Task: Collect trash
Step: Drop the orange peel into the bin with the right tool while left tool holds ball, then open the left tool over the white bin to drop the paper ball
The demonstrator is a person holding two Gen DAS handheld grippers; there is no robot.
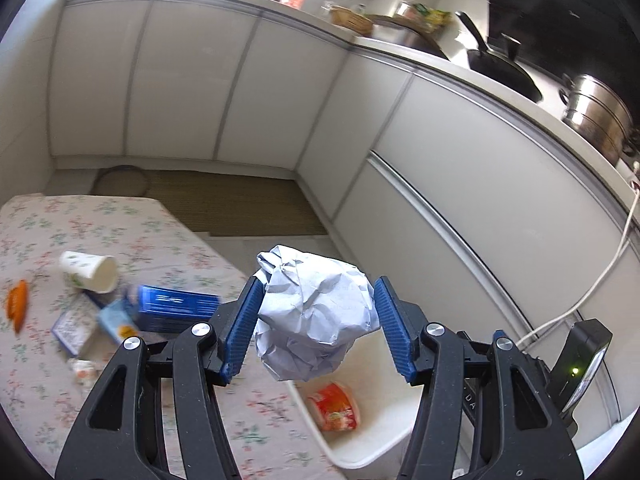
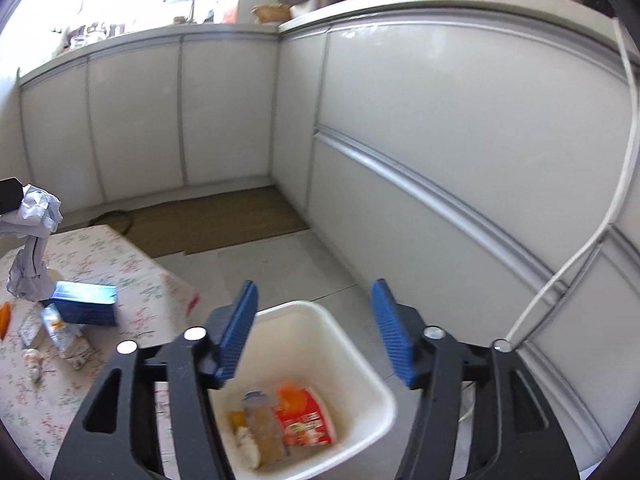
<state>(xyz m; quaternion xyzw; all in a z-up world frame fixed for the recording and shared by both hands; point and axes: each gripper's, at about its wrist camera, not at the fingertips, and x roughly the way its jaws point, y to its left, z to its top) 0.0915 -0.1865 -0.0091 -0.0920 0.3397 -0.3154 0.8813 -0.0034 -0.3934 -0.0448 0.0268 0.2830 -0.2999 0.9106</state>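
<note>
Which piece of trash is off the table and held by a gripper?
The crumpled grey paper ball, clamped between the left gripper's blue pads. The paper cup, blue box and other scraps lie on the flowered tablecloth.

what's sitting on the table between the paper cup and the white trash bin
In the left wrist view, a blue box lies on the floral tablecloth between the paper cup and white bin.
</note>
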